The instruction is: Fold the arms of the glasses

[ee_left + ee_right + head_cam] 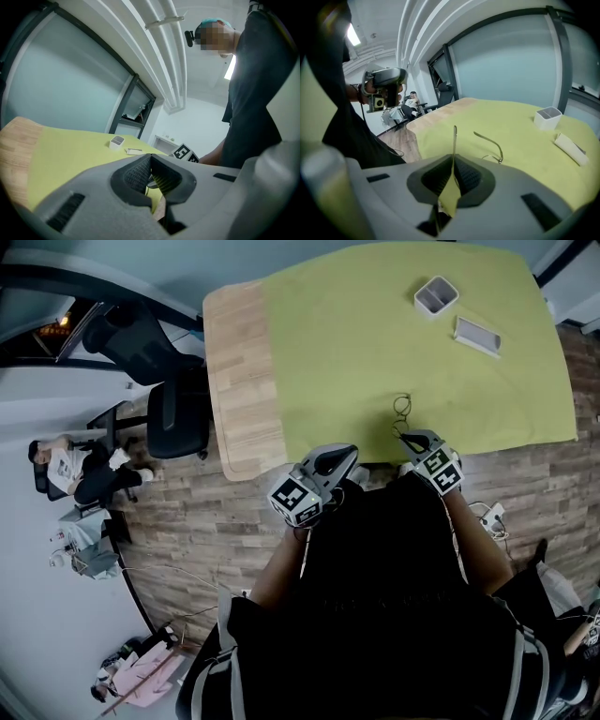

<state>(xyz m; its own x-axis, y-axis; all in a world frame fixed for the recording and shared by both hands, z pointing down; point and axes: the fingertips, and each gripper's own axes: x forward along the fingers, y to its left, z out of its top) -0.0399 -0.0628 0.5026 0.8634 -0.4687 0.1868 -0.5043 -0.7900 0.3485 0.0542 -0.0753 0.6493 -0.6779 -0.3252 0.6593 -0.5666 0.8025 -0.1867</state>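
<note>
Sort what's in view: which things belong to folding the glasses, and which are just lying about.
For the job:
glasses, one arm clamped in the right gripper
left gripper, jaws together

Lying about:
small white tub
flat white case
office chair

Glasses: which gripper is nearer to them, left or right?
Right. The right gripper is at the glasses, with its jaws shut on one arm. The left gripper sits lower left of them in the head view, apart from them.
</note>
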